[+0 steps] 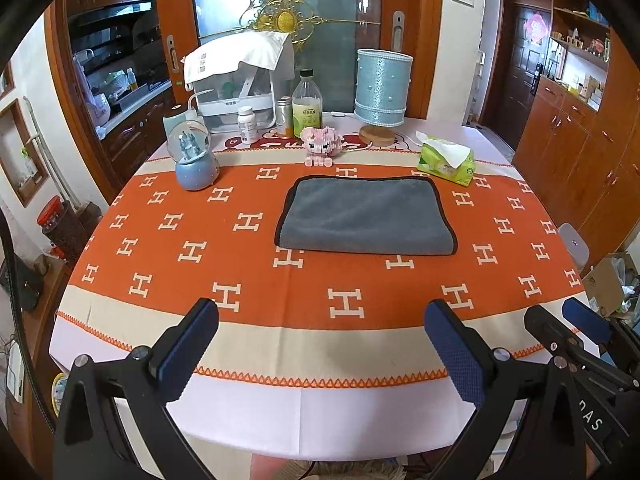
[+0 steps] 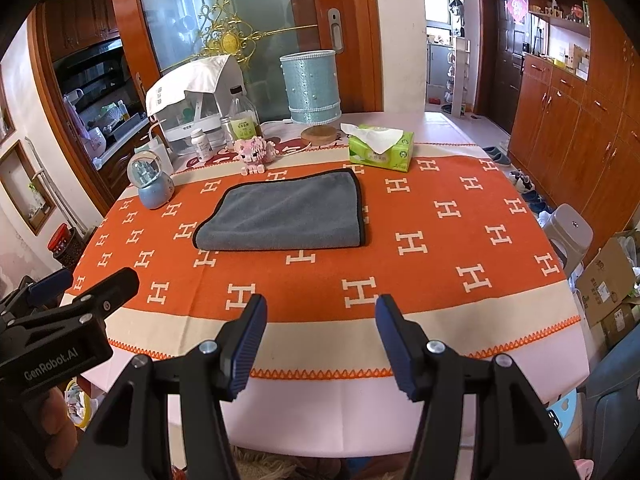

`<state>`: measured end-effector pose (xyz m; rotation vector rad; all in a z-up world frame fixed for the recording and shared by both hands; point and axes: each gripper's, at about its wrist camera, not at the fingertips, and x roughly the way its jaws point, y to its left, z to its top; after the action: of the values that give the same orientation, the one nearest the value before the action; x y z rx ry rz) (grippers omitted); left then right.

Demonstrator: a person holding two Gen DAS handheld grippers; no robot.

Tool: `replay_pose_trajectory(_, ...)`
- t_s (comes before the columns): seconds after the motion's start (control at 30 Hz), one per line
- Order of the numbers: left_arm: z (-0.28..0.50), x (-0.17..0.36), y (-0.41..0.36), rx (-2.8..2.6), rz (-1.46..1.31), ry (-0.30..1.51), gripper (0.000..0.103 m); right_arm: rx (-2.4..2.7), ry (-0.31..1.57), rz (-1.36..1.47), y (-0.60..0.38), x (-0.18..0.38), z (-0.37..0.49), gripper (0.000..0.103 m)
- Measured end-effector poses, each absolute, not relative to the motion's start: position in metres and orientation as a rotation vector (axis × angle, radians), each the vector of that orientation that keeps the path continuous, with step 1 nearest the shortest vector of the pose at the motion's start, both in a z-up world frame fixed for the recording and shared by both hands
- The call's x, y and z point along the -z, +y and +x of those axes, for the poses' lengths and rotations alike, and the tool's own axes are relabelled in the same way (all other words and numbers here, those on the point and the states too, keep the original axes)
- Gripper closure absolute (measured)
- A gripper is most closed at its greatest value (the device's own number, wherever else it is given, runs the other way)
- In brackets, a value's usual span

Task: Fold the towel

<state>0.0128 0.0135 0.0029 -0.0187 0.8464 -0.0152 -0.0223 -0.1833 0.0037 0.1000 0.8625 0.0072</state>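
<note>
Nearest the lens, the left gripper (image 1: pixel 320 320) with its black arms and blue ribbed pads stands with its jaws spread wide, holding nothing, above the near pale edge of the worktop (image 1: pixel 304 408). The right gripper (image 2: pixel 320 320) is likewise parted and empty, just beside the left one, over the same near edge; in the left wrist view it shows at the right side (image 1: pixel 568 320).

The grey plush towel with black trim (image 1: pixel 366 216) lies flat and folded into a rectangle, its long side across the view, on the orange cloth patterned with white H shapes (image 1: pixel 180 248). It sits toward the middle of the worktop, well ahead of both pairs of jaws and touching neither. In the right wrist view the towel (image 2: pixel 284 216) lies ahead and somewhat to the left.

Beyond it stand a pink block-built pig (image 1: pixel 322 142), a green tissue pack (image 1: pixel 446 162), a blue snow globe (image 1: pixel 194 156) and a glittery blue lamp (image 1: pixel 382 88).
</note>
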Motion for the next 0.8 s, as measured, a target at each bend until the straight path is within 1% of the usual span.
replay_pose_trajectory(0.8, 0.015, 0.000, 0.016, 0.017, -0.018, 0.850, 0.001, -0.003, 0.880, 0.097, -0.179, 0.009, -0.016, 0.046)
